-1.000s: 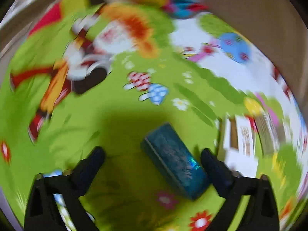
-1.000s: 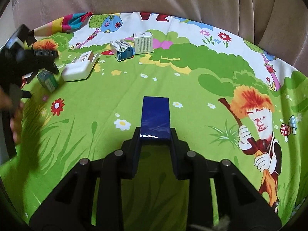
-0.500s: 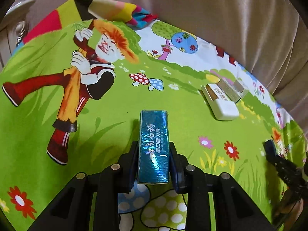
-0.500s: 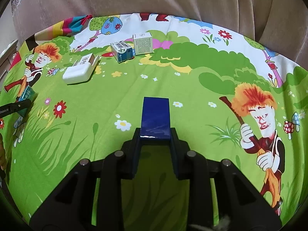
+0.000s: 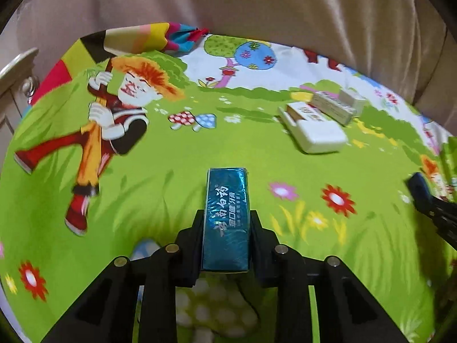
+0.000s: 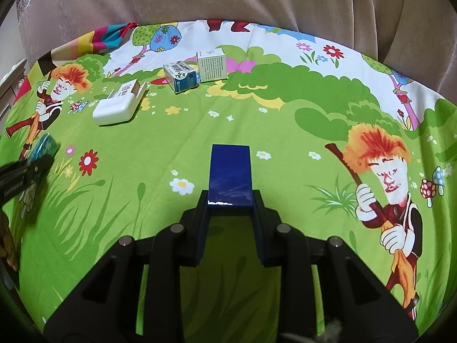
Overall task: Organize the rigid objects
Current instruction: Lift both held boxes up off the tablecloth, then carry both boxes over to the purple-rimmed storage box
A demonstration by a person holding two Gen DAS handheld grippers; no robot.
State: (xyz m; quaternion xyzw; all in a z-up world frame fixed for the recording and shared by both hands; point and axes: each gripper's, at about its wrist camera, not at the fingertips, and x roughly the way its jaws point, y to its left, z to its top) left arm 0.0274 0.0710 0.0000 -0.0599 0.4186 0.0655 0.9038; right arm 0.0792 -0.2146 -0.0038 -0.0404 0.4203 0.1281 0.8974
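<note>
Your left gripper (image 5: 225, 228) has its jaws clamped on the teal box (image 5: 227, 217), held over the green cartoon cloth (image 5: 160, 177). Your right gripper (image 6: 230, 200) clamps the dark blue box (image 6: 230, 175). Beyond lie a white case (image 6: 115, 108) and what look like two small cartons (image 6: 197, 70).

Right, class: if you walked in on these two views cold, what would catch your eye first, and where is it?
First the loud cartoon cloth covering the whole surface. Then a box in each gripper: the left gripper clamps a shiny teal box at the centre of its view, and the right gripper clamps a dark blue box likewise. Further back, a white case lies open near two small cartons.
</note>
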